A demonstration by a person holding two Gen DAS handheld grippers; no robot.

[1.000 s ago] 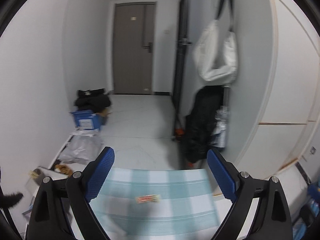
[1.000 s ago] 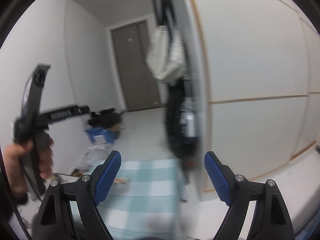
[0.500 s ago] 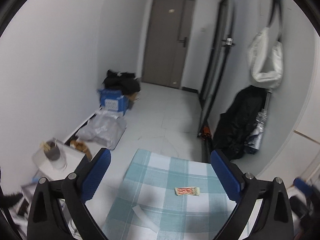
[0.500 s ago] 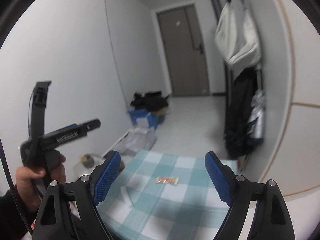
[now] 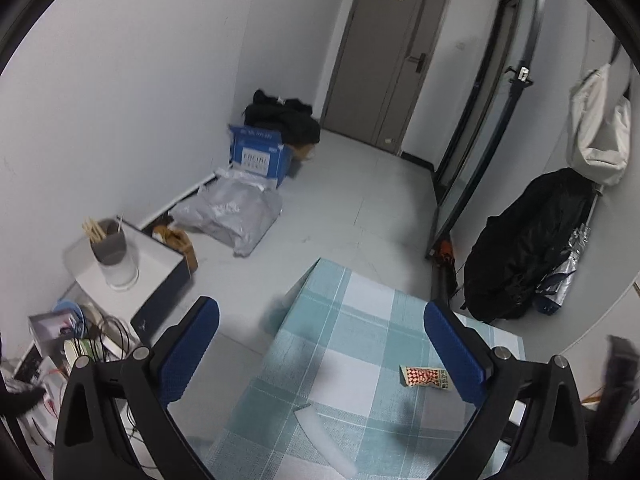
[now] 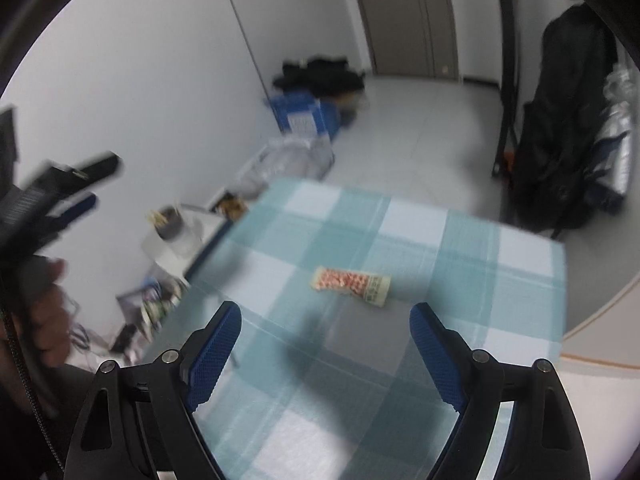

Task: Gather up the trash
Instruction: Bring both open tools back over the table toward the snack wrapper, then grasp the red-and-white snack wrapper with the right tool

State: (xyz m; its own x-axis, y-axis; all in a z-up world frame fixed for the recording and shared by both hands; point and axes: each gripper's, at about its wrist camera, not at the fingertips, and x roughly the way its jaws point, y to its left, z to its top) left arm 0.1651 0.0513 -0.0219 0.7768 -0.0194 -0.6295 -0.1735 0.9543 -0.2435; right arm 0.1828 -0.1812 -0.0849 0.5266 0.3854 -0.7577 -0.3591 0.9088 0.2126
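L gripper (image 5: 320, 344) fingers wide apart, nothing btwn, red-white wrapper (image 5: 426, 377) on checked tablecloth (image 5: 360, 320) nr right finger

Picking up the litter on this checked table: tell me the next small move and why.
Probably lower the right gripper a little further toward the snack wrapper. It lies flat on the tablecloth just ahead of the open, empty jaws and roughly centred between them. The left gripper, whose jaws have just been opening with nothing between them, has the wrapper off by its right finger, so it is less well lined up.
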